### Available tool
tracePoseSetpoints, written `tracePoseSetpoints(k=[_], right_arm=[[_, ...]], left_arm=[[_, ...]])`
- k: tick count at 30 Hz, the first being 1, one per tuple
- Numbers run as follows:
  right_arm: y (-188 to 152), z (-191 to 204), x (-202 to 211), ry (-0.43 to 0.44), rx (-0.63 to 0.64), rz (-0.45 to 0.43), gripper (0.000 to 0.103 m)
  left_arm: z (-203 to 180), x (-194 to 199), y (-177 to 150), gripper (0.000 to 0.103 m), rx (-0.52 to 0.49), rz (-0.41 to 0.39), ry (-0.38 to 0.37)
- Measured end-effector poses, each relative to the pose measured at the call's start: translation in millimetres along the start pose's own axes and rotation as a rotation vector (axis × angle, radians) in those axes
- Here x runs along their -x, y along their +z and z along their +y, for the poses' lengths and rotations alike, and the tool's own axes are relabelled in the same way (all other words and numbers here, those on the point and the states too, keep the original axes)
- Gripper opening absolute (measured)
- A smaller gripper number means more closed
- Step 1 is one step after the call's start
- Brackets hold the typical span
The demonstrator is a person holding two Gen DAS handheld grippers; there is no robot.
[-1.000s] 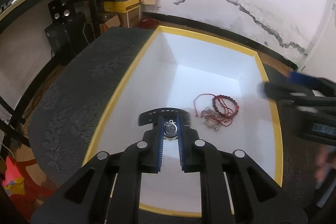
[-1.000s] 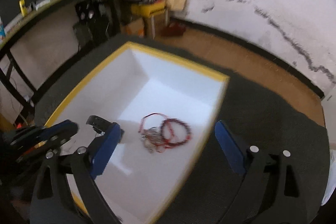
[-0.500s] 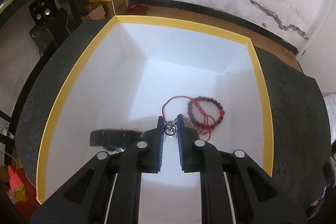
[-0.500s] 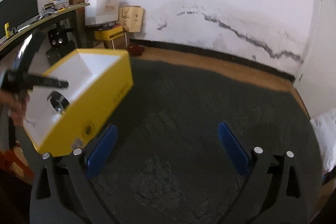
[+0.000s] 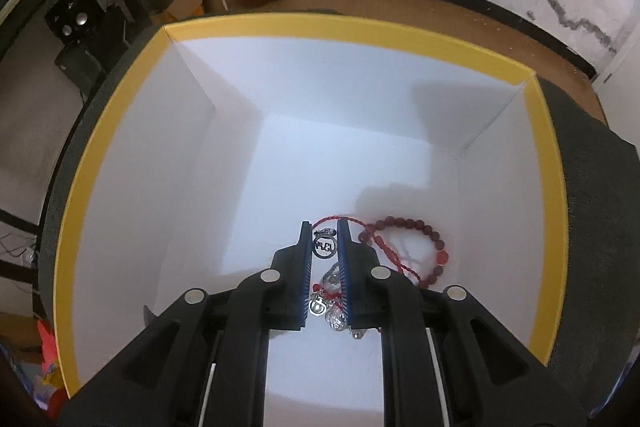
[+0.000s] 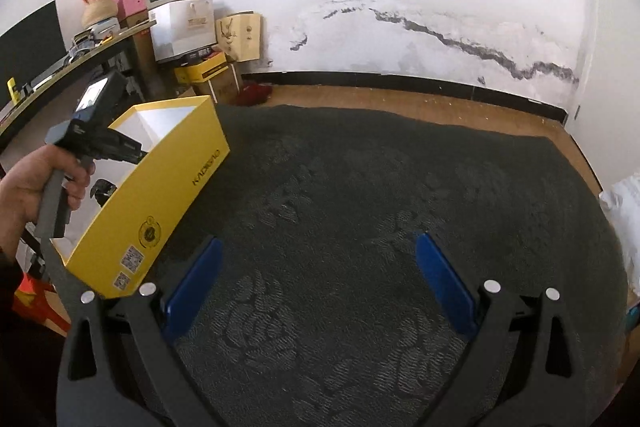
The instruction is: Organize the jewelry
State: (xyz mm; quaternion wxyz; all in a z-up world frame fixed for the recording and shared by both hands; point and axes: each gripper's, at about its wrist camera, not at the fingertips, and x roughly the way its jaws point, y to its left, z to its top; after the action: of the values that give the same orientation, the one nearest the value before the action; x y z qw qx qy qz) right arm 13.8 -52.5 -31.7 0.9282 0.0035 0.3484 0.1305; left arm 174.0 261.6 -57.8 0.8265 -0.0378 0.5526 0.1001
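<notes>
My left gripper (image 5: 324, 231) is inside the yellow-rimmed white box (image 5: 320, 27), shut on a round silver pendant (image 5: 324, 247). Under and just right of the fingers lie a red bead bracelet (image 5: 424, 231), a red cord (image 5: 380, 247) and silver charms (image 5: 332, 307). My right gripper (image 6: 316, 259) is open and empty, low over the dark carpet (image 6: 380, 187). In the right wrist view the yellow box (image 6: 160, 203) sits at the left, with the left gripper's body (image 6: 96, 135) and the hand holding it above the box. A black watch (image 6: 102, 189) shows inside the box.
A desk (image 6: 60, 67) with boxes and bags stands at the back left against the white wall. Wooden floor (image 6: 400, 103) runs beyond the carpet. White fabric (image 6: 624, 203) lies at the right edge.
My left gripper has moved right inside the box, away from the black watch and over the red bracelets, still holding the pendant. My right gripper has pulled out of the box to the carpet.
</notes>
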Motion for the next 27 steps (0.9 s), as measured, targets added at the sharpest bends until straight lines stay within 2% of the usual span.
tracePoseSetpoints(k=[2,4,8,9,10,11,14,18,19,23,27], right_arm=[[-0.8,-8.5,6.3,-0.006,-0.016,-0.004,0.094],[-1.5,-14.1,11.3,-0.008,-0.03,-0.009,0.094],[-5.4,-25.2,20.3,-0.034,-0.052,-0.015,0.094],[-5.6,-27.6,21.6,-0.037,-0.061,-0.013,0.094],[-3.8,-29.2,21.6,-0.039,-0.067,-0.012,0.094],[-3.1,-30.5,22.3,-0.039,-0.075,-0.011,0.095],[-2.7,-32.0,24.1,-0.035,-0.07,-0.011,0.096],[-5.7,-36.5,27.2,-0.066,-0.05,-0.014,0.096],[-7.0,-38.7,28.4,-0.074,-0.052,-0.016,0.096],[-10.2,-52.1,31.2,-0.105,-0.067,0.0,0.096],[-12.5,-72.0,36.3,-0.131,-0.09,0.002,0.096]], left_arm=[[0.6,-3.3,-0.5,0.012,0.009,-0.001,0.013],[2.6,-9.1,-1.6,0.012,0.016,0.01,0.056],[4.4,-10.1,-4.0,0.019,0.03,0.025,0.045],[4.0,-8.1,-4.7,0.038,0.028,0.019,0.049],[3.7,-5.4,-5.4,0.074,0.03,0.008,0.054],[3.0,-1.0,-6.4,0.084,0.031,-0.011,0.074],[1.7,15.1,-9.4,0.085,0.026,-0.062,0.108],[-0.2,41.9,-19.4,0.087,0.053,-0.113,0.091],[-3.5,46.6,-22.3,0.09,0.049,-0.123,0.089],[-26.1,65.8,-35.1,0.09,-0.003,-0.155,0.091],[-64.0,94.1,-57.0,0.091,-0.04,-0.198,0.008]])
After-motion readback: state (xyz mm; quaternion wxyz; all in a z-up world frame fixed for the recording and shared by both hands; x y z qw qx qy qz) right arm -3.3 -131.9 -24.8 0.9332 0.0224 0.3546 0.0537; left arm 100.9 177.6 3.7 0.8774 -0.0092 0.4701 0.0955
